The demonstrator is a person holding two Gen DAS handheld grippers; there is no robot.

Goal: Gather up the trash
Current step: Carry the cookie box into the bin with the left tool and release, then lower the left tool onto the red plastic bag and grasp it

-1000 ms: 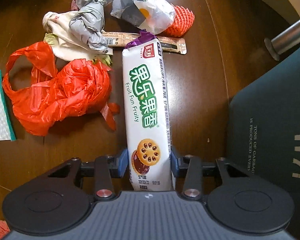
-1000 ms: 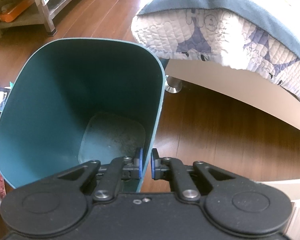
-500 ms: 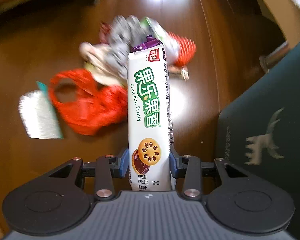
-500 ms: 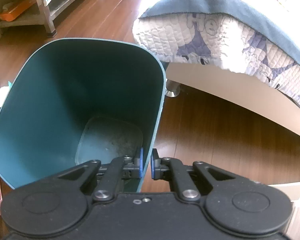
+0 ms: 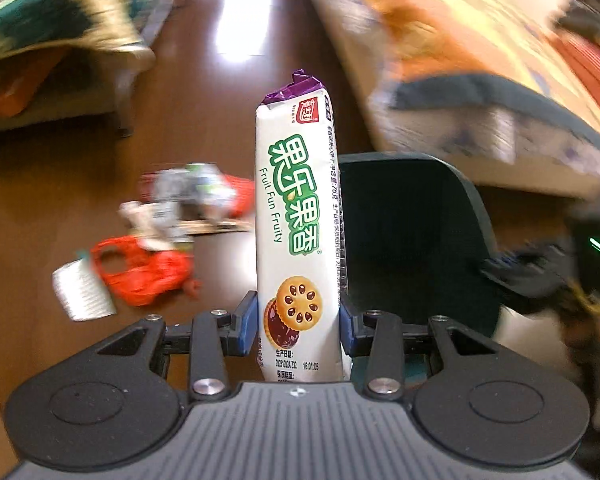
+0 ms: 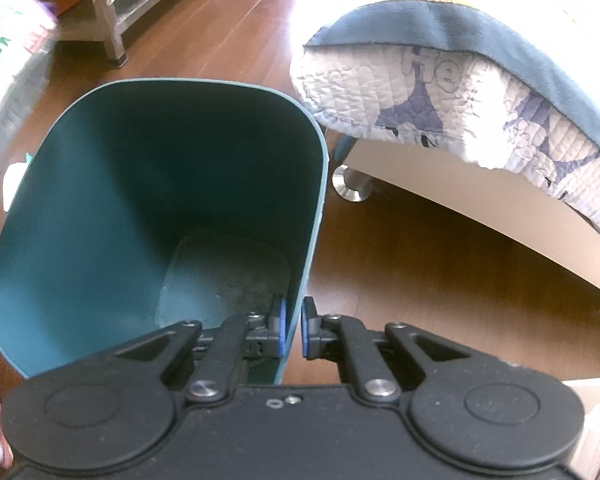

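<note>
Seen from the left wrist, the rubbish left on the wooden floor (image 5: 52,200) now looks far smaller and sits lower than it did a second ago: the white mailer (image 5: 82,292), the red plastic bag (image 5: 140,272) and the blurred heap of crumpled bags (image 5: 188,200) lie well below the camera, where before they filled the upper part of the view. The left hand-held gripper (image 5: 299,326) has risen and still clamps the biscuit packet (image 5: 298,216) by its lower end, the blue pads pressed to both sides, the purple crimped end pointing away. To the right of the packet the open mouth of the dark green bin (image 5: 412,232) has come into view, where earlier only its outer wall showed, and the quilted bed (image 5: 480,92) lies beyond it.

From the right wrist little has changed. The blurred packet (image 6: 8,48) has appeared at the upper left edge, above the bin's (image 6: 140,168) left side. The right hand-held gripper (image 6: 293,330) stays pinched on the bin's right wall, one pad inside and one outside. The bed (image 6: 460,80) stands at the right.
</note>
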